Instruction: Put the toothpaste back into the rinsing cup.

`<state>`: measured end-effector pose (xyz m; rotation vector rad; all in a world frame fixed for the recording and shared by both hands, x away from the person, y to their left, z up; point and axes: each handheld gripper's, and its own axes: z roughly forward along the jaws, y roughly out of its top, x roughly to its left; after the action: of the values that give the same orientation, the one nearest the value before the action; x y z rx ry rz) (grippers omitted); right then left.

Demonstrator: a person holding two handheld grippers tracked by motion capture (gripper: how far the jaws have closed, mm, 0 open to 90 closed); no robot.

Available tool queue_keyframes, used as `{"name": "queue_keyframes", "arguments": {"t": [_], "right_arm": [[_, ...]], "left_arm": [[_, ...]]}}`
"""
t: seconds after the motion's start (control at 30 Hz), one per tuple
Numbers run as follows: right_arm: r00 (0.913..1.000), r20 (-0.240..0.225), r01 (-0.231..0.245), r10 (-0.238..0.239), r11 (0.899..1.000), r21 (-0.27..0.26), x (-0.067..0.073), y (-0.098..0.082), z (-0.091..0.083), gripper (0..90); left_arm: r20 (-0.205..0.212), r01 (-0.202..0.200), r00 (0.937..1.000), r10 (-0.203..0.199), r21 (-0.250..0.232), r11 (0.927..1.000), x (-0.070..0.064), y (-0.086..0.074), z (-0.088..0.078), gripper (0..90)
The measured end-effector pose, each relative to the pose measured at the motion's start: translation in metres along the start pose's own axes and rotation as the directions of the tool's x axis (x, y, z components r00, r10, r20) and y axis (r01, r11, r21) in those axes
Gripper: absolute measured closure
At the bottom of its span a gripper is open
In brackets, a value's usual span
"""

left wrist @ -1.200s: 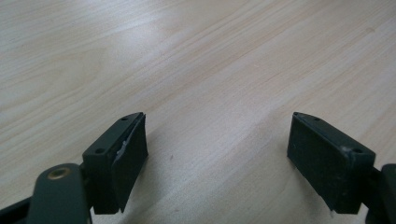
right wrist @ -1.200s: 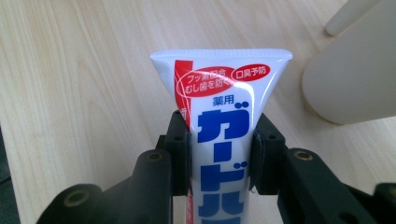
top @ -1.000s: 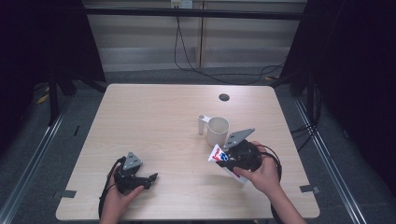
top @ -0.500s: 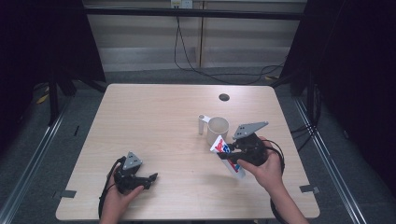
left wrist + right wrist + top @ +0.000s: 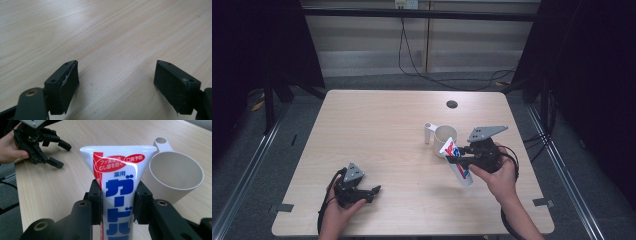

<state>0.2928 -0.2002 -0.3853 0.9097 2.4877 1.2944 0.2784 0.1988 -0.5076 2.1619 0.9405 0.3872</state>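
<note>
Stretching out under both my hands is the pale wooden table (image 5: 377,130), with a small dark round hole (image 5: 452,104) near its far edge. My right gripper (image 5: 458,159) is on the right side of the table, lifted off the wood, its jaws pinched on a white toothpaste tube (image 5: 455,159) with red and blue print. In the right gripper view the tube (image 5: 117,182) stands up between the two jaws, flat crimped end uppermost. The cream cup (image 5: 444,140) with its flat handle sits just beyond and beside the tube, open side up; I cannot tell whether they touch. My left gripper (image 5: 374,192) rests low at the near left corner, well apart from the tube, its jaws spread wide over bare wood in the left gripper view (image 5: 116,86).
</note>
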Motion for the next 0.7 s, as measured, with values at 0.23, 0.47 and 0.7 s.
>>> {"name": "queue_keyframes", "arguments": {"t": [0.23,0.47,0.7], "right_arm": [[0.9998,-0.005,-0.02,0.02,0.999,-0.042,-0.005,0.003,-0.005,65.7],[0.999,-0.012,-0.044,0.043,0.994,-0.101,-0.009,0.007,-0.011,65.6],[0.9991,-0.001,-0.042,0.042,0.989,-0.139,-0.011,0.015,-0.017,65.5]], "left_arm": [[-0.001,-0.001,1.0,0.001,0.0,1.0,0.0,0.0,0.0,19.8],[-0.002,-0.001,1.0,0.001,0.0,1.0,0.0,0.0,0.0,19.8],[-0.001,-0.002,1.0,0.002,0.001,1.0,0.0,0.0,0.0,19.8]]}}
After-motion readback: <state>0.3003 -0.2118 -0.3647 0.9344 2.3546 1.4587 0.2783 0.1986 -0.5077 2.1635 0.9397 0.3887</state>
